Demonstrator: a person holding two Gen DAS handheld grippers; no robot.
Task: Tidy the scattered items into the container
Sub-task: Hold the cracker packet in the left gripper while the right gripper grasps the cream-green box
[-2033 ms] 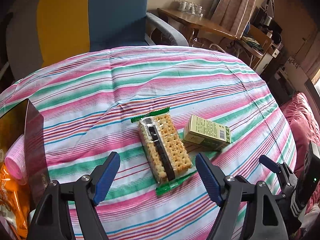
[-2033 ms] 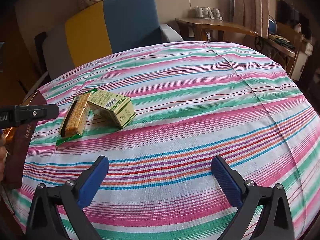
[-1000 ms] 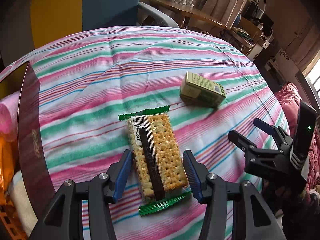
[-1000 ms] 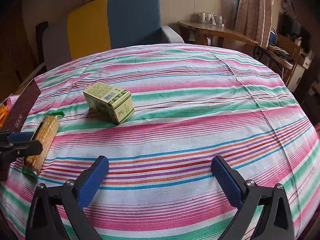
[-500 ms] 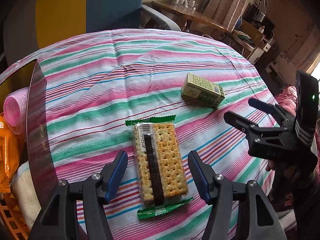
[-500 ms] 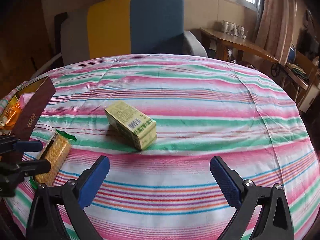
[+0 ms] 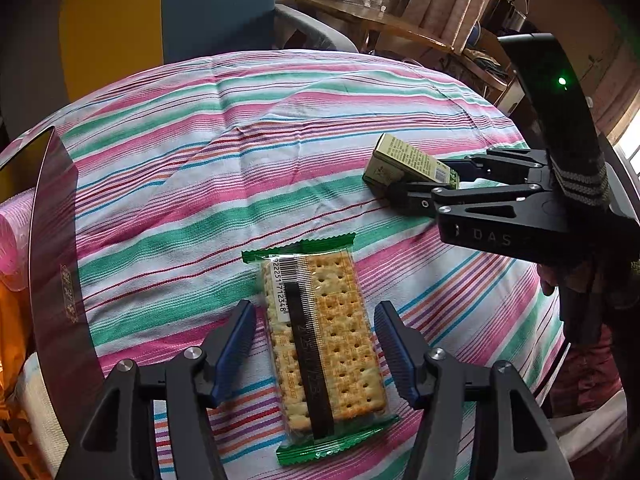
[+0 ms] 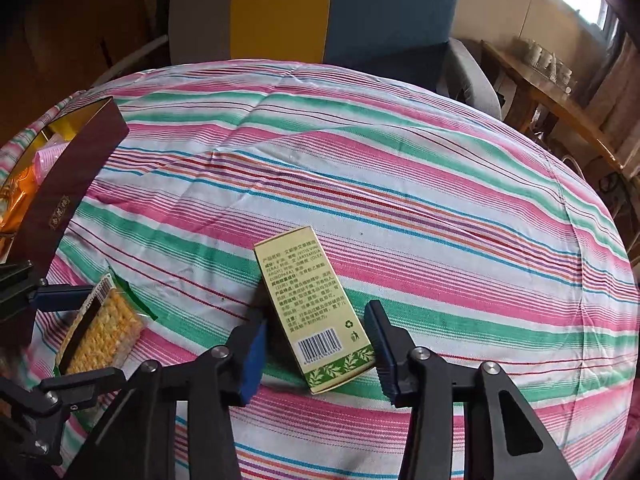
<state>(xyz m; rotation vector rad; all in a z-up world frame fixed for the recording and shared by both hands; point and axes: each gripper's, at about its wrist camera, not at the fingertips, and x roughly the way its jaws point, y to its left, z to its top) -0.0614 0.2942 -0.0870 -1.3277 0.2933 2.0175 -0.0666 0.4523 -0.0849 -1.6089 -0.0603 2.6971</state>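
The left claw [image 7: 314,344] stands spread, its ribbed blue pads flanking a clear-wrapped cracker packet [image 7: 320,344] without touching. The right claw [image 8: 316,344] likewise gapes around a flat green cardboard box [image 8: 316,308]. Both lie on the striped cloth counter [image 8: 400,184]; a dark maroon container [image 8: 68,188] sits far left.

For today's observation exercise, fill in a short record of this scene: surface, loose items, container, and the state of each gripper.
surface: striped cloth over a table
loose item 1: cracker pack, lying flat, between the left gripper fingers
loose item 2: green box, lying flat, between the right gripper fingers
container: dark red box at the table's left edge, already holding packets
left gripper: open, straddling the pack
right gripper: open, straddling the box
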